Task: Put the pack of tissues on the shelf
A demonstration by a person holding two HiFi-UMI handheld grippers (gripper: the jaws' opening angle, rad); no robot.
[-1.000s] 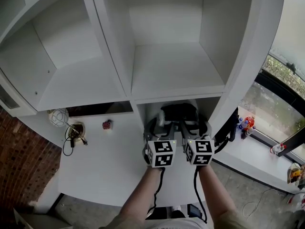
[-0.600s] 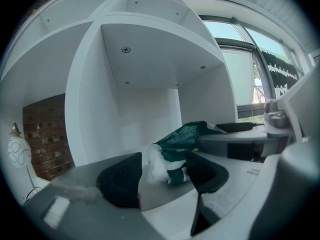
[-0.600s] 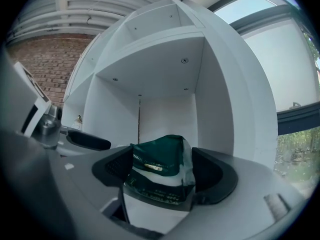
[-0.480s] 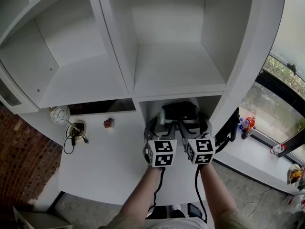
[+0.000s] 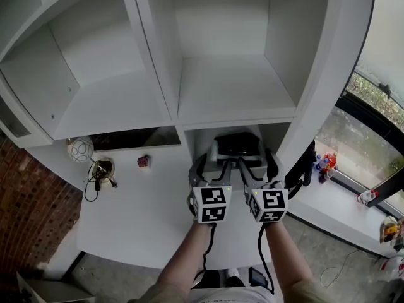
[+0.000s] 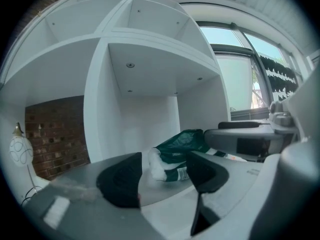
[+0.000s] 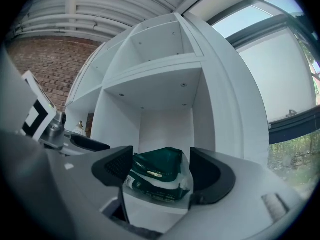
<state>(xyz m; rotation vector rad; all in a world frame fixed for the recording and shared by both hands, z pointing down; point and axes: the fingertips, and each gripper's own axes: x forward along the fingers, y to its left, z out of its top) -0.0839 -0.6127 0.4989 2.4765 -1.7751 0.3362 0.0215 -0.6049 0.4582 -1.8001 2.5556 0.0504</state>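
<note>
- The pack of tissues [image 5: 237,144], dark green with a clear wrapper end, lies on the floor of the lower cubby of the white shelf unit [image 5: 315,93], at that cubby's near opening.
- The left gripper [image 5: 211,163] is at the near left of the pack. In the left gripper view its claw [image 6: 162,174] stands wide, and the pack [image 6: 179,153] lies just beyond the dark jaw tips, not clamped by them.
- The right gripper [image 5: 260,163] is just beside the left one, at the pack's near right. In the right gripper view its claw [image 7: 161,170] also stands wide, with the pack [image 7: 156,176] filling the gap between the two jaws. Whether either jaw touches the wrapper cannot be told.
- The two marker cubes sit side by side at the near end of the grippers, above the white table [image 5: 145,219].
- The cubbies above the pack and to the upper left hold nothing that can be seen.
- On the table to the far left are a white patterned globe [image 5: 80,149], a round fitting with a black cable [image 5: 100,172] and a small red object [image 5: 144,162], all well apart from the grippers.
- A brick wall [image 5: 25,226] is at the left. A window ledge with a small colourful toy [image 5: 326,163] is at the right.
</note>
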